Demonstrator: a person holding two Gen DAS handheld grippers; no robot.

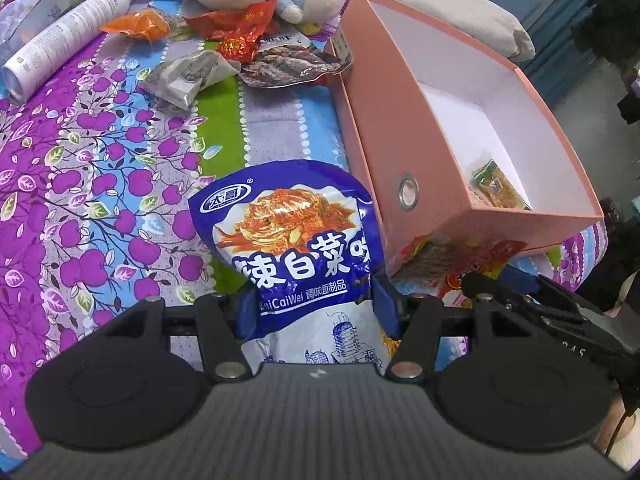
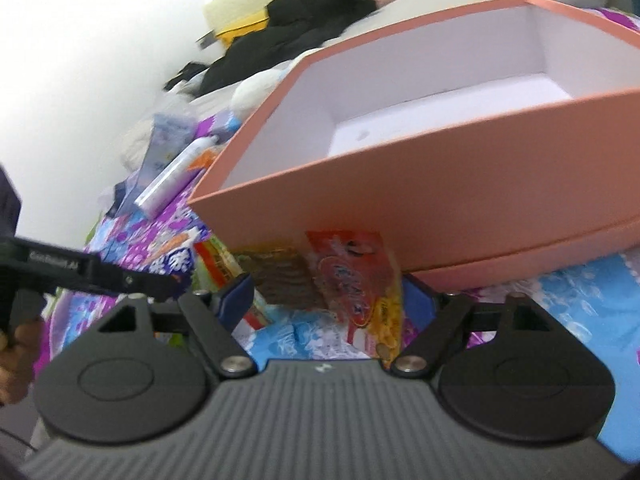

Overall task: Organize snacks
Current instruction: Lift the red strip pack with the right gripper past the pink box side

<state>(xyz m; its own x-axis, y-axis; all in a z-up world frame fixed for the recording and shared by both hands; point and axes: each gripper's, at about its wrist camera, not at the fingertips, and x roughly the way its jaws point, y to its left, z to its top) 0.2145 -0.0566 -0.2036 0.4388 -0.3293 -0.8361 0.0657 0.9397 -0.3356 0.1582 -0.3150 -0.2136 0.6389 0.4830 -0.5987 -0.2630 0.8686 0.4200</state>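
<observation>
Left tongs [image 1: 316, 308] grip the blue snack bag [image 1: 292, 240]; right tongs [image 2: 332, 300] gape wide over red packets [image 2: 356, 280] beside the pink box [image 2: 440, 184].

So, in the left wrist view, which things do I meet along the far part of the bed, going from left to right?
White spray can → orange wrapper → grey packet → red wrapper → dark fish snack packet → pink box. The plush toy lies behind several of them, so I leave it out.
</observation>
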